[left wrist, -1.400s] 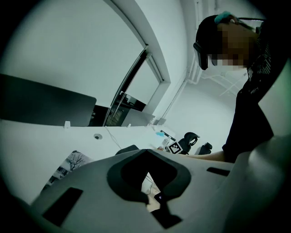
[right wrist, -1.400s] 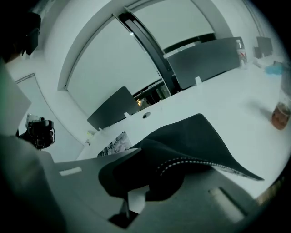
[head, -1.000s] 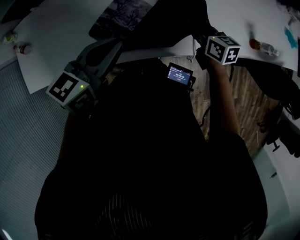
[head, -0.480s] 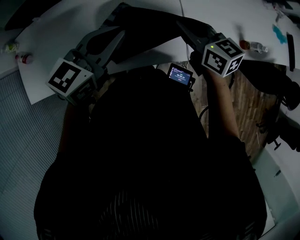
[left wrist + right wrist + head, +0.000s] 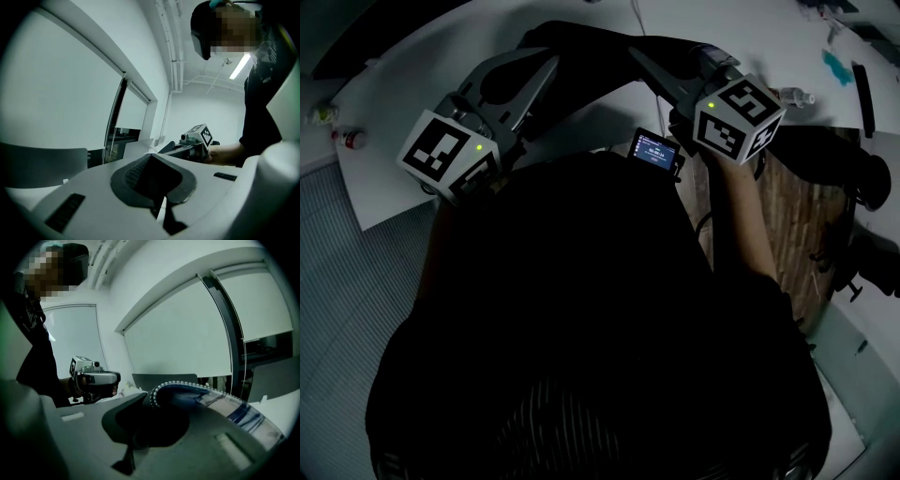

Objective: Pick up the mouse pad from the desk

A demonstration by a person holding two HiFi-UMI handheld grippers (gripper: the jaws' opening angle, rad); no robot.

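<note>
Three small bottles lie on the white tabletop [image 5: 403,75] in the head view. A red-capped bottle [image 5: 347,139] and a pale bottle [image 5: 321,114] are by its left edge, and a clear bottle [image 5: 797,96] is on its side beyond the right hand-held gripper [image 5: 642,52]. What they contain is too small to tell. A small screen [image 5: 654,150] at the person's chest carries lit writing too small to read. The mouse pad [image 5: 581,37] is a dark band raised off the tabletop, spanning from the left hand-held gripper [image 5: 539,47] to the right one. A teal object [image 5: 836,66] lies far right.

In the left gripper view, the jaws are clamped on the pad's black, textured underside. A grey chair back [image 5: 42,164] stands below a drawn window blind [image 5: 56,89].

In the right gripper view, the jaws pinch the pad's edge. The pad curls up and rightward, showing a stitched border and a blue-striped print.
</note>
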